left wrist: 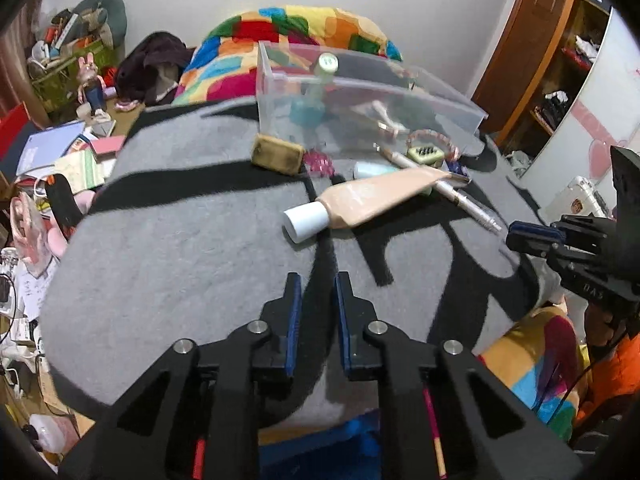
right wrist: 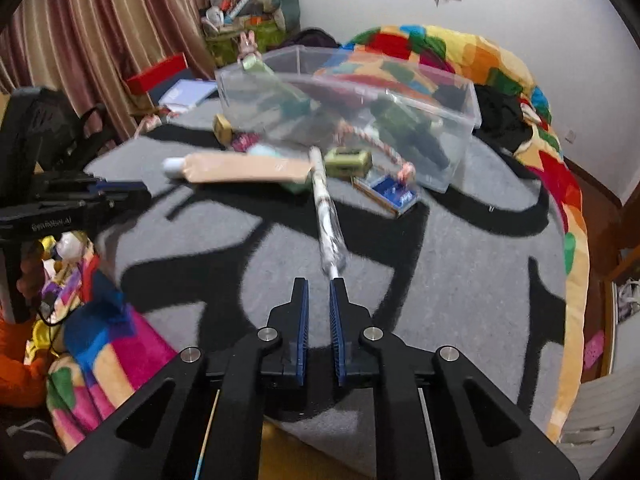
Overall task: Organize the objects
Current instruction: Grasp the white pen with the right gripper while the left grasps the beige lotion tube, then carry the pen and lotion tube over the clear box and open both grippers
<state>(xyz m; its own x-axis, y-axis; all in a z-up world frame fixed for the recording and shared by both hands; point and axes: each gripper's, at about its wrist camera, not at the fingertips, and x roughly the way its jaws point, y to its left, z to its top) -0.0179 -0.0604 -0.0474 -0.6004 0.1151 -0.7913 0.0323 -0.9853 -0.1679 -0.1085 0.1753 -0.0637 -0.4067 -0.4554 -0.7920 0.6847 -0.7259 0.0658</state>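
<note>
A clear plastic bin [left wrist: 440, 98] [right wrist: 456, 148] stands at the far side of a grey and black blanket [left wrist: 180, 240] and holds a green bottle [left wrist: 320, 88] and other items. In front of it lie a beige tube with a white cap [left wrist: 360, 200] [right wrist: 240, 168], a silver pen [left wrist: 460, 196] [right wrist: 326, 216], a green comb-like block [left wrist: 425, 155] [right wrist: 347, 162], a yellow-brown sponge block [left wrist: 277, 154] [right wrist: 222, 127] and a blue card box [right wrist: 390, 194]. My left gripper [left wrist: 316, 280] is open and empty, short of the tube's cap. My right gripper [right wrist: 318, 284] is open and empty, at the pen's near end.
A patchwork quilt [left wrist: 304, 28] [right wrist: 500, 68] lies behind the bin. Cluttered books and toys [left wrist: 72, 152] sit left of the bed. A wooden wardrobe [left wrist: 540, 48] stands at the right. Each gripper shows in the other's view [left wrist: 560, 240] [right wrist: 80, 200].
</note>
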